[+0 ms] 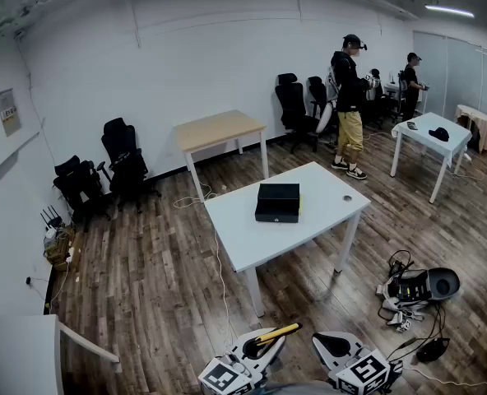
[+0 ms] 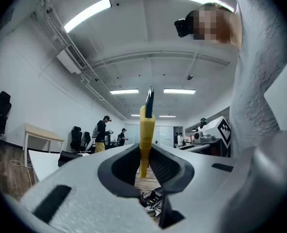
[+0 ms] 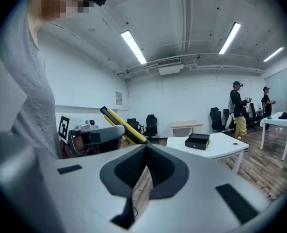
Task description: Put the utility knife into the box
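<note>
My left gripper [image 1: 260, 346] sits low at the bottom of the head view, shut on a yellow utility knife [image 1: 278, 332] whose handle sticks out to the right. In the left gripper view the knife [image 2: 146, 130] stands upright between the jaws of this gripper [image 2: 144, 161], its dark tip on top. Beside it, my right gripper [image 1: 334, 344] is shut with nothing in it [image 3: 146, 152]. The right gripper view also catches the knife [image 3: 123, 125] and the left gripper [image 3: 97, 135]. The black box [image 1: 278, 202] lies on the white table [image 1: 317, 212] well ahead of both grippers, also visible as the box [image 3: 198, 141].
Two people [image 1: 349, 105] stand at the back right near another white table [image 1: 429, 134]. A wooden table [image 1: 219, 130] and office chairs [image 1: 128, 167] line the far wall. Cables and gear [image 1: 416, 290] lie on the floor at the right.
</note>
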A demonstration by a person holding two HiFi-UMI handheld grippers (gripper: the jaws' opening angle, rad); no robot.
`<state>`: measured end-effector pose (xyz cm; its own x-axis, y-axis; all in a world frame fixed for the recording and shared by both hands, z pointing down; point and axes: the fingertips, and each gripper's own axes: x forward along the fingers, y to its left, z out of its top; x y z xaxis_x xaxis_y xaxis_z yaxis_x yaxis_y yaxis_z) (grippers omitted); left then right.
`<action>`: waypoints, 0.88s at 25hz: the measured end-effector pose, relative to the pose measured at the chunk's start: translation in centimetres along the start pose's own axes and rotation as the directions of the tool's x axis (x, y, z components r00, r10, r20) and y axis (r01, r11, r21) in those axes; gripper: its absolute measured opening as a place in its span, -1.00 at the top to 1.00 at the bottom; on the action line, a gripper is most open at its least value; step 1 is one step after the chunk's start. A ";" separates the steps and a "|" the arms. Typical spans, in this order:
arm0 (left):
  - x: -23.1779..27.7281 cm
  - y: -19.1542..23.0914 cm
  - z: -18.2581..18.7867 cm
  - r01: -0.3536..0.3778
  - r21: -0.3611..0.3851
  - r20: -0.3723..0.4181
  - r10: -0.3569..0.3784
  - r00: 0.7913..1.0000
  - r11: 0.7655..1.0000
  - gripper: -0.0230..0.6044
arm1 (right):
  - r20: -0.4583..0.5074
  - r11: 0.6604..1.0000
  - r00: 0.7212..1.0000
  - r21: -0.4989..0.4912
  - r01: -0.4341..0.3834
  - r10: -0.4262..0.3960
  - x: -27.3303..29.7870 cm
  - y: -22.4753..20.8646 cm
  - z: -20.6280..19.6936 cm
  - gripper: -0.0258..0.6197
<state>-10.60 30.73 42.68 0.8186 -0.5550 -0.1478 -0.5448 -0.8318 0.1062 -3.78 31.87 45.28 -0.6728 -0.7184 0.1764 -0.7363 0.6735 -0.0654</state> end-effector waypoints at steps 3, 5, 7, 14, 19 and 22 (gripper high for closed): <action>-0.1 -0.4 0.0 -0.005 -0.008 0.000 0.005 1.000 1.000 0.72 | -0.002 1.000 1.000 0.007 -0.005 0.005 -0.3 0.3 0.0 0.83; -0.2 -0.6 0.0 -0.004 -0.006 -0.004 0.004 1.000 1.000 0.72 | 0.002 1.000 1.000 0.004 -0.007 0.007 -0.3 0.3 -0.1 0.83; -0.2 -0.6 0.1 -0.001 -0.001 -0.005 0.001 1.000 1.000 0.72 | 0.016 1.000 1.000 0.003 -0.008 0.008 -0.2 0.3 -0.3 0.83; 0.0 -1.0 0.2 0.004 0.000 -0.002 -0.004 1.000 1.000 0.72 | 0.025 1.000 1.000 0.005 -0.007 0.007 -0.5 0.0 -0.2 0.83; -0.4 -0.1 -0.6 -0.004 0.039 0.015 0.004 1.000 0.999 0.72 | 0.023 1.000 1.000 0.001 0.002 -0.002 -0.3 -0.2 -0.4 0.83; -0.3 -0.3 -0.4 0.001 0.019 0.004 -0.001 1.000 1.000 0.72 | 0.035 1.000 0.999 -0.003 -0.003 0.003 -0.2 -0.2 -0.5 0.83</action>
<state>-10.65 31.17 43.06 0.8185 -0.5542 -0.1518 -0.5473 -0.8323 0.0878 -3.51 31.96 45.77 -0.6772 -0.7220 0.1415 -0.7341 0.6761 -0.0632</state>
